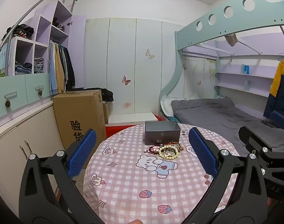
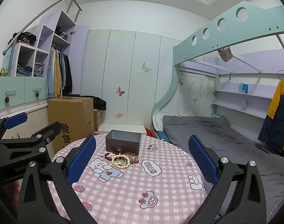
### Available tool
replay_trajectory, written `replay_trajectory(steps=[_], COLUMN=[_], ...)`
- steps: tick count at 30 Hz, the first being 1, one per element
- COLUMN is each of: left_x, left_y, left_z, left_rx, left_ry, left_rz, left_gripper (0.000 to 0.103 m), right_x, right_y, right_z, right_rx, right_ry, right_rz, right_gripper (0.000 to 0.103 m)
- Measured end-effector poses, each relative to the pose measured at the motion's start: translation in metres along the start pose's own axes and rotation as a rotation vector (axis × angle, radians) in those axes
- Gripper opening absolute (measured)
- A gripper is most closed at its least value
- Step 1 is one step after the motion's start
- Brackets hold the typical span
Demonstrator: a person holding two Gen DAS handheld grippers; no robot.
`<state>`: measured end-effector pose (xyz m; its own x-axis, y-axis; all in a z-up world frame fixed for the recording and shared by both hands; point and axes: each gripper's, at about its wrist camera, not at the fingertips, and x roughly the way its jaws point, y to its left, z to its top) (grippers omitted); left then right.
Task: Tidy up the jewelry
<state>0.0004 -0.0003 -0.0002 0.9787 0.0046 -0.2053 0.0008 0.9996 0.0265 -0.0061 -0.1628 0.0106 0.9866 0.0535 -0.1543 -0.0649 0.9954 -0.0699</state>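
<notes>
Left gripper (image 1: 142, 151) spread wide, empty; right gripper (image 2: 142, 158) likewise, both tipped slightly downward

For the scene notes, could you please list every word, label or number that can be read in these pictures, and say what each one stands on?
"验货": black print on the cardboard box, its lower part hidden behind the gripper.
"VEAN", as best it reads: in a cloud shape on the checked tablecloth.
"GenRo": cut-off lettering on the left gripper's black body.
Letters on the black gripper body at the left wrist view's right edge: too blurred to read.
</notes>
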Motion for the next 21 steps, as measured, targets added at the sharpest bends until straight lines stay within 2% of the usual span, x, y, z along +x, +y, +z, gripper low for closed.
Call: replay_trajectory(steps=[21], left_x=[-0.0057], left_y=[0.0003], left_z=[-0.0002], left_rx=[0.003], left_ry=[-0.01], left_rz=[0.006], left_gripper=[0.097], right_x=[0.001], right_y=[0.0004], right_z=[0.0009], right_rx=[-0.005], right_ry=[0.011], right_rz=[0.002], right_gripper=[0.096])
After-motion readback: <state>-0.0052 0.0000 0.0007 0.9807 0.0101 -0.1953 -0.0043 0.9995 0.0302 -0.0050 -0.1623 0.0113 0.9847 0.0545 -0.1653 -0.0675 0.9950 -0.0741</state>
